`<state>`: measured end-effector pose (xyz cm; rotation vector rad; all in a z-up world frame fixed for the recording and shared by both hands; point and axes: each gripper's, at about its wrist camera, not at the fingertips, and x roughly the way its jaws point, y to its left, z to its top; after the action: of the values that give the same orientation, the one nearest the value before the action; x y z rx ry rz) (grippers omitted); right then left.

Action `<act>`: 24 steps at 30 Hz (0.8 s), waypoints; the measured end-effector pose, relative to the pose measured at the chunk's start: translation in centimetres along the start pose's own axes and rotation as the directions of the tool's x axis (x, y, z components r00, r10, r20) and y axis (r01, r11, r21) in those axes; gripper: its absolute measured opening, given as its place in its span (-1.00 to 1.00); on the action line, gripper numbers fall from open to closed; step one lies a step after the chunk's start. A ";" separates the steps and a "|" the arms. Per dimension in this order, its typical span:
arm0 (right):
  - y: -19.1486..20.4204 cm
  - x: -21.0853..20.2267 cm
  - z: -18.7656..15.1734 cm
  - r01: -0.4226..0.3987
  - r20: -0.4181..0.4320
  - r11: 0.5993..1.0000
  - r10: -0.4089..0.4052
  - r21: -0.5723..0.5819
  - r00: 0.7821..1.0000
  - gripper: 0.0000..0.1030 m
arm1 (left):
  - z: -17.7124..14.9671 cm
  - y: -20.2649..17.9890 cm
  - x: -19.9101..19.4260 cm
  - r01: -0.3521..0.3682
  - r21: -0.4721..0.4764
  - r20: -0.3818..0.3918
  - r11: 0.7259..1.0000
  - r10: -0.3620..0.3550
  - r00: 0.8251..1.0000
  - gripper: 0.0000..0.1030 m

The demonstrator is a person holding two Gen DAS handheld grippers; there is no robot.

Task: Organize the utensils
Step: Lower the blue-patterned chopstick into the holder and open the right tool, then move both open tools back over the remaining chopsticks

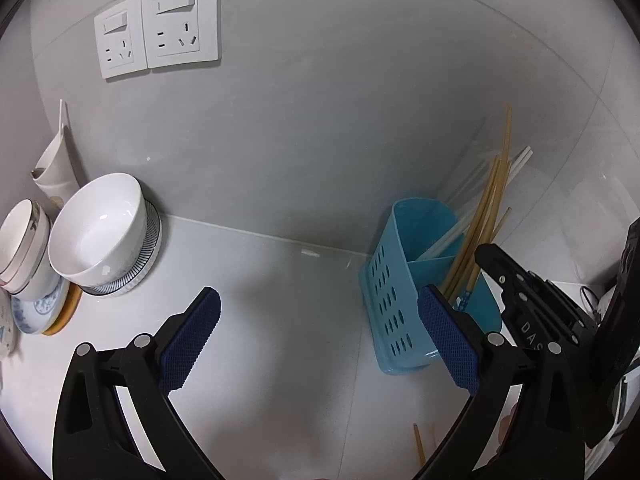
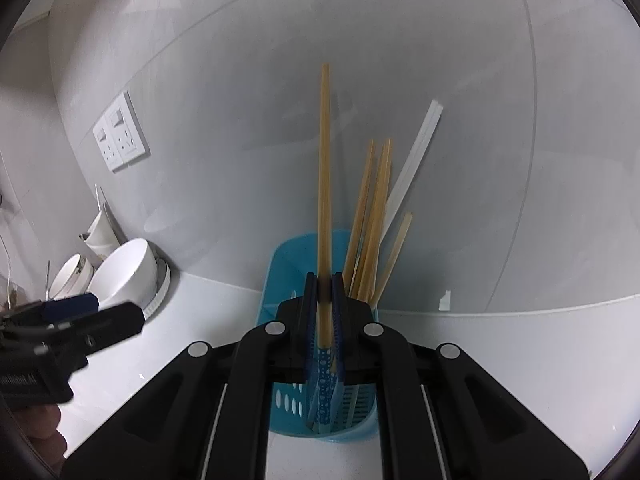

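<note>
Blue holder (image 2: 280,264), tan chopsticks (image 2: 370,216), white bowl (image 1: 100,228), blue-dotted chopstick tip (image 2: 325,364)

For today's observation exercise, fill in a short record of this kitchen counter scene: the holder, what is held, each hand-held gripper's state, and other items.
holder: blue utensil holder, perforated, on the counter by the wall
held item: wooden chopstick, tip over the holder
right hand-held gripper: shut on the chopstick
left hand-held gripper: open, empty
already in holder: wooden chopsticks, white chopsticks
other items: white bowl, wall sockets
</note>
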<state>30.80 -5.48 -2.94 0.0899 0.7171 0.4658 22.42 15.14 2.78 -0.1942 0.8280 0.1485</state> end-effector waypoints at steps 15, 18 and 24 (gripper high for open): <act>-2.4 -5.2 0.0 0.134 -0.088 0.991 -0.132 0.025 0.987 0.70 | -0.5 -1.3 -1.1 0.017 0.021 -0.001 1.000 -0.017 1.000 0.88; -3.1 -6.4 -0.3 0.170 -0.088 0.985 -0.168 0.021 0.982 0.85 | -1.1 -1.9 -1.2 0.023 0.028 -0.009 0.999 -0.023 1.000 0.88; -5.4 -9.0 -1.9 0.231 -0.117 0.972 -0.225 0.043 0.967 0.85 | -2.8 -3.2 -1.2 0.025 0.026 -0.042 0.999 -0.024 0.999 0.88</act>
<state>25.75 -14.42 -0.14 0.0331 0.8399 0.2311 20.34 11.30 2.17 -0.1830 0.8687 0.1102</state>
